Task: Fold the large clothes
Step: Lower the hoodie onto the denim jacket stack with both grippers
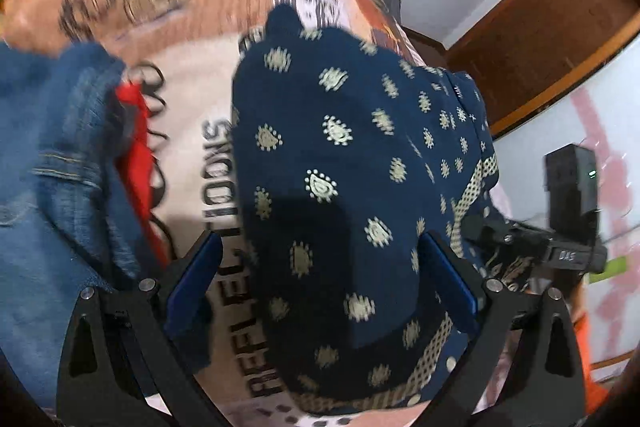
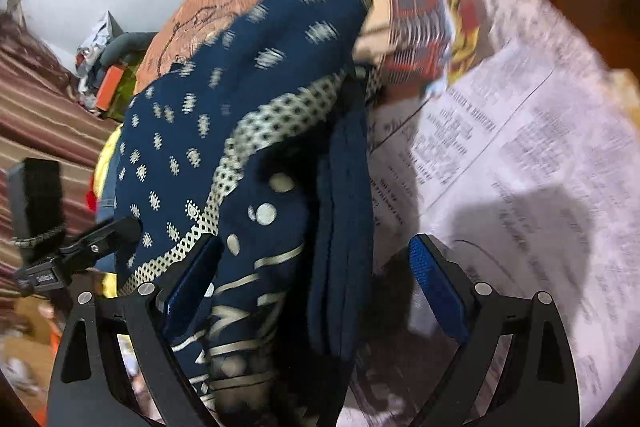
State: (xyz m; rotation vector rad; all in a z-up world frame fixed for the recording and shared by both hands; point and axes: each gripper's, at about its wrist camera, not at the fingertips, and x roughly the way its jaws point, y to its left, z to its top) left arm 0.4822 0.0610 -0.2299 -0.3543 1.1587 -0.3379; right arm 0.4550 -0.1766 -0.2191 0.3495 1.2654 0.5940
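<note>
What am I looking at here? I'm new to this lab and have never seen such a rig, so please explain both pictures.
No robot: a person holds a two-finger gripper in each hand, and each carries a wide-angle camera looking along its fingers. One picture is from the left gripper, the other from the right gripper. Both stand open, with a navy printed garment bunched between their blue pads; neither is clamped on it. It lies on a bedsheet printed like newspaper. In the left view, jeans and something red lie beside the garment, and the other gripper shows at the right edge. The pictures are motion-blurred, so finer detail is uncertain.
</note>
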